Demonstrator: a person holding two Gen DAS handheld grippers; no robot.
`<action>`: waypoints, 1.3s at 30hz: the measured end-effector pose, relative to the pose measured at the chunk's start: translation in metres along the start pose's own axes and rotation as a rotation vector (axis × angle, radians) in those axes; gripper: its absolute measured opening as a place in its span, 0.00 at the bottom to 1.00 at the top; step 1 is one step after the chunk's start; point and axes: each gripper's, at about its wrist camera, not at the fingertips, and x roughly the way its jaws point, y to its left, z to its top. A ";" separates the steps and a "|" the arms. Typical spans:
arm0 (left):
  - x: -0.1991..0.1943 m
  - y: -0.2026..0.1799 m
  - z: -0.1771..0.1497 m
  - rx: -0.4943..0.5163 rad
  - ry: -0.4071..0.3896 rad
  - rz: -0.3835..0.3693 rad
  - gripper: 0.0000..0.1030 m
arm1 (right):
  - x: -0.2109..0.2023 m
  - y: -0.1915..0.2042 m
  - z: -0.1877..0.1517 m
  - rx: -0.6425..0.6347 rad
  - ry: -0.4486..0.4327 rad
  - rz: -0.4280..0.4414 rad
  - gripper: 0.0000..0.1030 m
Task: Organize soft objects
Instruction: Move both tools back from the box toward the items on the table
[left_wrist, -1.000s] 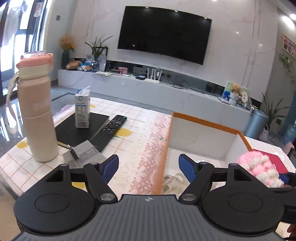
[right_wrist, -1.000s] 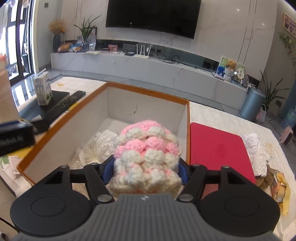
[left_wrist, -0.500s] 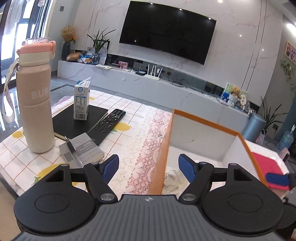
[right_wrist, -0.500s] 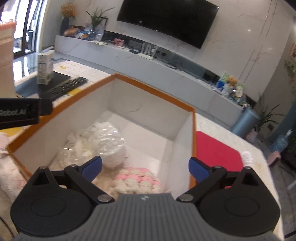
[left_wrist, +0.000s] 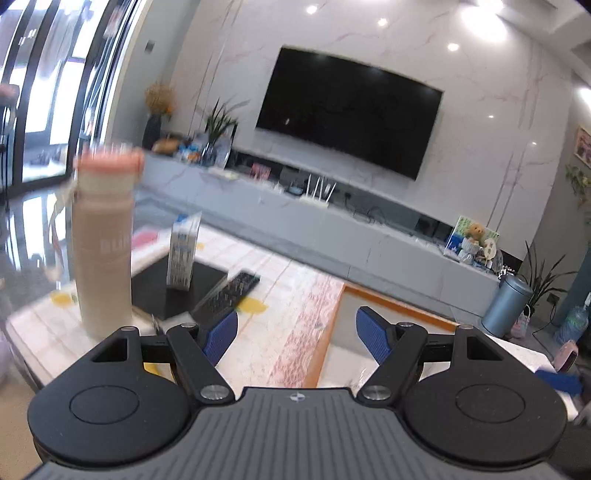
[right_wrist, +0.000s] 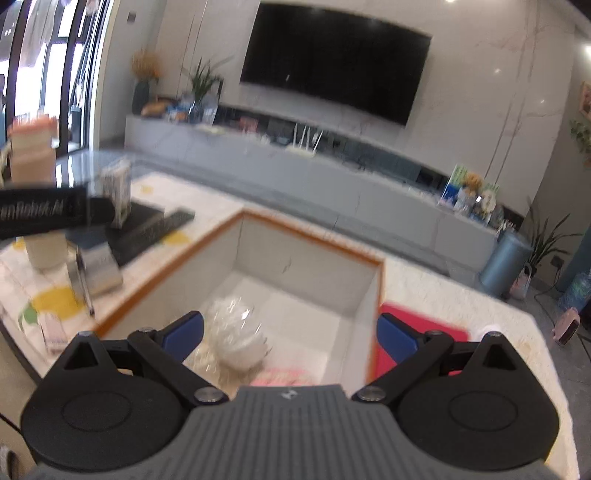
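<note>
An orange-rimmed white box (right_wrist: 314, 229) stands on the table. Inside it lie a pink-and-white knitted piece (right_wrist: 284, 374), mostly hidden behind my right gripper's body, and a white soft item in clear plastic wrap (right_wrist: 236, 332). My right gripper (right_wrist: 290, 336) is open and empty above the box's near side. My left gripper (left_wrist: 297, 334) is open and empty over the box's left rim (left_wrist: 325, 343). The left gripper's body also shows in the right wrist view (right_wrist: 55, 212).
A beige bottle with a pink lid (left_wrist: 103, 243), a milk carton (left_wrist: 183, 254), a black remote (left_wrist: 229, 293) and a black pad stand at the table's left. A red mat (right_wrist: 424, 328) lies right of the box. Both views are blurred.
My right gripper opened and dropped the knitted piece into the box, then rose and tilted up. My left gripper also lifted and tilted up.
</note>
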 end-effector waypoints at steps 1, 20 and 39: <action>-0.007 -0.004 0.004 0.019 -0.019 -0.002 0.84 | -0.009 -0.005 0.004 0.008 -0.027 -0.003 0.95; -0.111 -0.132 0.056 -0.102 -0.282 0.072 0.85 | -0.204 -0.199 0.017 0.186 -0.353 -0.107 0.98; -0.008 -0.323 -0.076 0.258 -0.076 -0.254 0.86 | -0.119 -0.370 -0.148 0.672 -0.059 -0.498 0.98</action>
